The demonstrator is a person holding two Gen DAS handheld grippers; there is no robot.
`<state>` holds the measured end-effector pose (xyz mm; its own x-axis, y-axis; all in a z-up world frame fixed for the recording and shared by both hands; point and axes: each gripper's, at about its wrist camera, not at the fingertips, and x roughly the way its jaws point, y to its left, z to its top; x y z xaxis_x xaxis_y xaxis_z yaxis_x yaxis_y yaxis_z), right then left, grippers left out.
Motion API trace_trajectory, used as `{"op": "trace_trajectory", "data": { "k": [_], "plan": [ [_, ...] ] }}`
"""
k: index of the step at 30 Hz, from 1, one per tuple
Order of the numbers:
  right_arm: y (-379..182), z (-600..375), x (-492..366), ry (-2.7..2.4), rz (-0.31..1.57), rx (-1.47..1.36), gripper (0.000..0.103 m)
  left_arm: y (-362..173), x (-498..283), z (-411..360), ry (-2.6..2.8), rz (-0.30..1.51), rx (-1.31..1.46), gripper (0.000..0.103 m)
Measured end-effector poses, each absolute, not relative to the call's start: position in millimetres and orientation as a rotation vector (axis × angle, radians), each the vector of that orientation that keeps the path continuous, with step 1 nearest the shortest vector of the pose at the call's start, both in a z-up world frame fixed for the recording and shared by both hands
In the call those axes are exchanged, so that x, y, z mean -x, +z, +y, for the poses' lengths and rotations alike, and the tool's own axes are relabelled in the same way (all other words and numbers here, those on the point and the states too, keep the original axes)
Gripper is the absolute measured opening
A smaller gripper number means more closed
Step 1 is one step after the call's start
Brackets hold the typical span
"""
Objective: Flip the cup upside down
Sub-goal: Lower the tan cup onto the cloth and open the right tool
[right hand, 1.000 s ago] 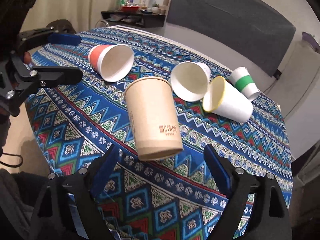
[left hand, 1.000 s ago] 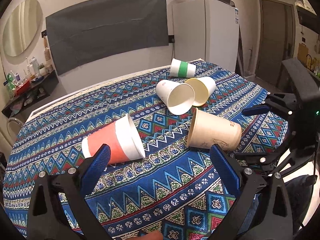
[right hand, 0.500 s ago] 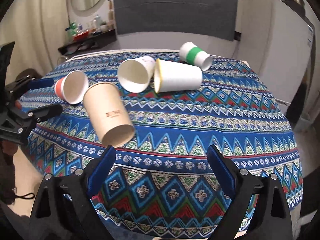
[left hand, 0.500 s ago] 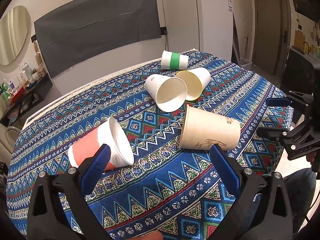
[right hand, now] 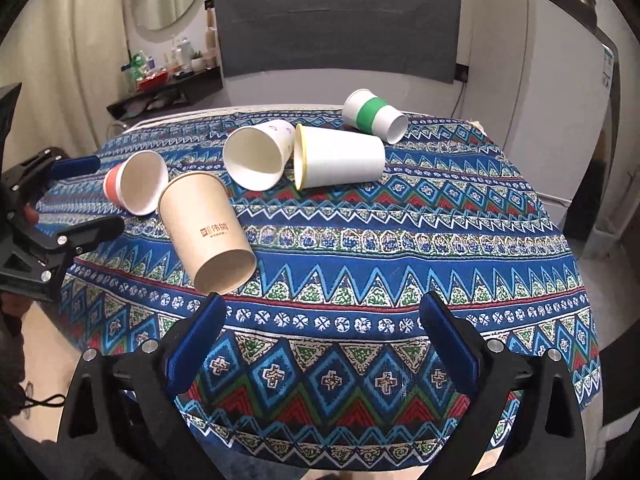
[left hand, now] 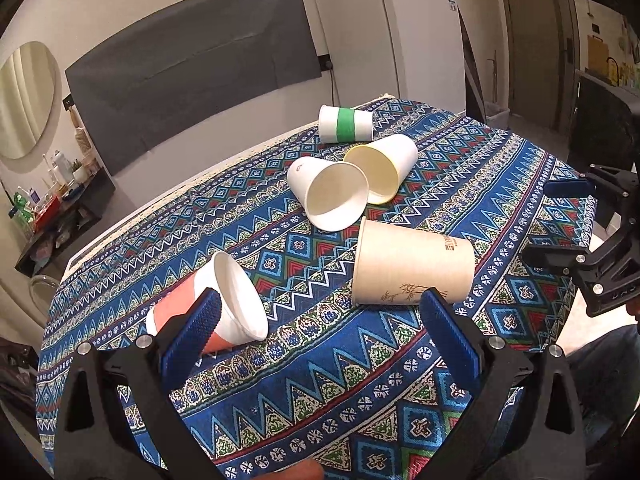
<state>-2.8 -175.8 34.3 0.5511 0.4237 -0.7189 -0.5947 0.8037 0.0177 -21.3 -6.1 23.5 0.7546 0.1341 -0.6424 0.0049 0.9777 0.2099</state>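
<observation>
Several paper cups lie on their sides on the patterned blue tablecloth (left hand: 320,380). A tan cup (left hand: 412,268) (right hand: 208,228) lies nearest. An orange-banded cup (left hand: 208,304) (right hand: 136,182) lies at the left. A plain white cup (left hand: 328,192) (right hand: 256,156), a yellow-rimmed cup (left hand: 384,164) (right hand: 340,156) and a green-banded cup (left hand: 346,123) (right hand: 374,116) lie farther back. My left gripper (left hand: 320,324) is open and empty, above the table edge in front of the tan and orange-banded cups. My right gripper (right hand: 320,332) is open and empty, low over the cloth's near edge.
The right gripper (left hand: 592,240) shows at the right edge of the left wrist view; the left gripper (right hand: 60,216) shows at the left of the right wrist view. A white fridge (right hand: 560,92) and a dark panel (right hand: 336,20) stand behind the table.
The right gripper has swung back and to the right, away from the tan cup. The left gripper has drawn back a little. The cups have not moved.
</observation>
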Motion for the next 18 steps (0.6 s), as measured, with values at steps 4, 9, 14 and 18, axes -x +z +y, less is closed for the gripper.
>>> {"op": "trace_trajectory", "data": {
  "k": [4,9,14,18],
  "plan": [
    [33.4,-178.7,2.4,0.617,0.786,0.235,0.093,24.2,14.8,-7.2,0.05,0.726,-0.195,0.097],
    [29.5,-180.1,-3.9,0.611,0.808,0.227,0.093,22.8,7.6,-5.8,0.046,0.737,-0.184,0.097],
    [25.2,-180.7,-12.8,0.594,0.827,0.219,0.093,23.8,1.8,-3.6,0.039,0.745,-0.182,0.097],
    [21.7,-179.5,-18.7,0.585,0.842,0.221,0.093,24.6,-0.8,-6.9,0.011,0.746,-0.227,0.097]
  ]
}}
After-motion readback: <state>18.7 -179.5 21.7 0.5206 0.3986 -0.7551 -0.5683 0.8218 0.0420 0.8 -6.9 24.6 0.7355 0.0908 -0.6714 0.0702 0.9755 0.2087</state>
